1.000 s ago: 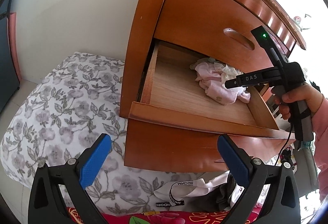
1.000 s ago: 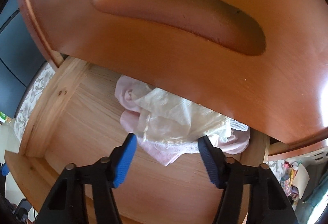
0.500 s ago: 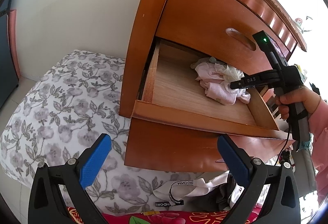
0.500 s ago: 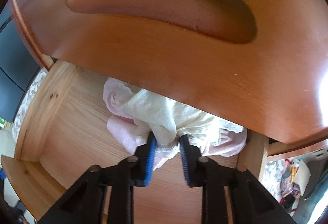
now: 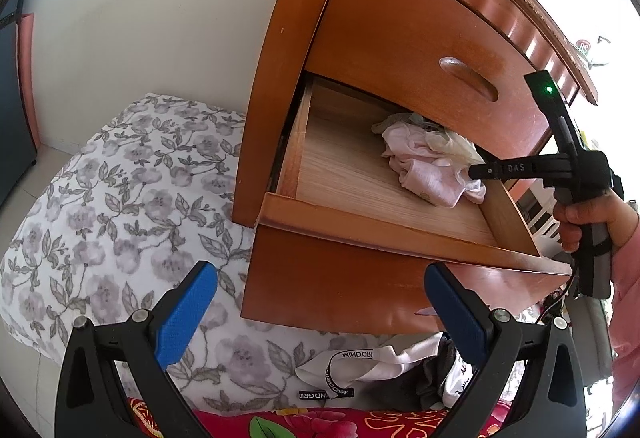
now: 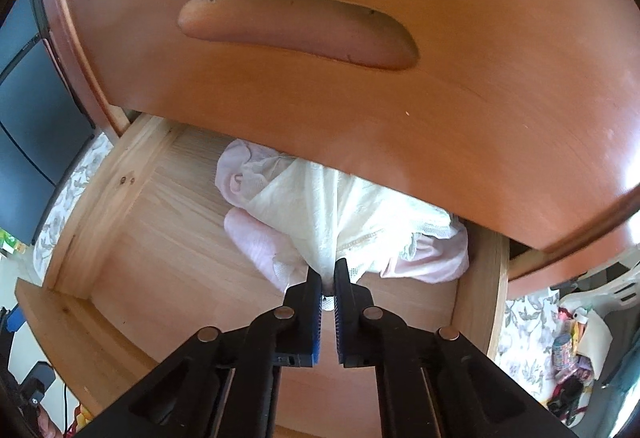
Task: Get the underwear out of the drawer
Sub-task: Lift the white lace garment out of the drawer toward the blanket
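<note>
In the open drawer [image 6: 120,238], the right gripper [image 6: 328,278] is clenched on a fold of the cream underwear [image 6: 320,213], while the left gripper [image 5: 320,306] hangs released outside.

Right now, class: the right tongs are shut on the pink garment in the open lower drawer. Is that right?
Not quite. The right tongs are shut on the cream lace underwear, which lies over the pink garment, in the open lower drawer. The right wrist view shows it.

Right gripper [image 6: 328,276] pinched tight, pointing steeply down; left gripper [image 5: 320,292] wide apart.
</note>
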A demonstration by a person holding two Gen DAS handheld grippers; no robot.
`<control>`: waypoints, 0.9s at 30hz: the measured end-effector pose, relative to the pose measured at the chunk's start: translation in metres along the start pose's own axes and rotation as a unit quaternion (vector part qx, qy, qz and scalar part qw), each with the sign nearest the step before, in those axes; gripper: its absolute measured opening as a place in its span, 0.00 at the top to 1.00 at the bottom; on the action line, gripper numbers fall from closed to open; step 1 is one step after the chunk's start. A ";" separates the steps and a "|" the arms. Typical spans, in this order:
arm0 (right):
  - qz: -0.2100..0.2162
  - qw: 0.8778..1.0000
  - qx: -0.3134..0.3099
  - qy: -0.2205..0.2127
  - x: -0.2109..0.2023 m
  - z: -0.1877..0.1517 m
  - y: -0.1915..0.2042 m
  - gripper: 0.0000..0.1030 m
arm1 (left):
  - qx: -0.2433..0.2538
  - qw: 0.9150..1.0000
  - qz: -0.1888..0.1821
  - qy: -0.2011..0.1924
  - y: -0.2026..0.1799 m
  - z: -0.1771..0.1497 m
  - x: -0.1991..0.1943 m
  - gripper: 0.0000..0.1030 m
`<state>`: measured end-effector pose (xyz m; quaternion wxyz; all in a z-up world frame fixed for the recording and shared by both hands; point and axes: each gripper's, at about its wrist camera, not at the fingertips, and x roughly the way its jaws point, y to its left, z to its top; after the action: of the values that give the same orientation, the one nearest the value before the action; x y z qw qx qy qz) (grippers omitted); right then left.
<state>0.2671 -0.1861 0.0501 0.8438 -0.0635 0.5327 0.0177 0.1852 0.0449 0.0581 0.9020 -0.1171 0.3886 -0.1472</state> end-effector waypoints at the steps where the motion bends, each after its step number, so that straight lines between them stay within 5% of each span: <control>1: 0.000 1.000 0.001 -0.001 -0.002 -0.003 0.000 0.95 | 0.000 1.000 0.000 0.000 0.000 0.000 -0.001 0.00; 27: 0.040 0.995 0.075 -0.054 -0.072 -0.075 -0.029 0.95 | 0.014 0.999 0.026 0.022 -0.013 -0.003 -0.011 0.00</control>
<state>0.1712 -0.2220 0.0859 0.8724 0.0223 0.4880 0.0149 0.1732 0.0360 0.0675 0.8983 -0.0907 0.4092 -0.1321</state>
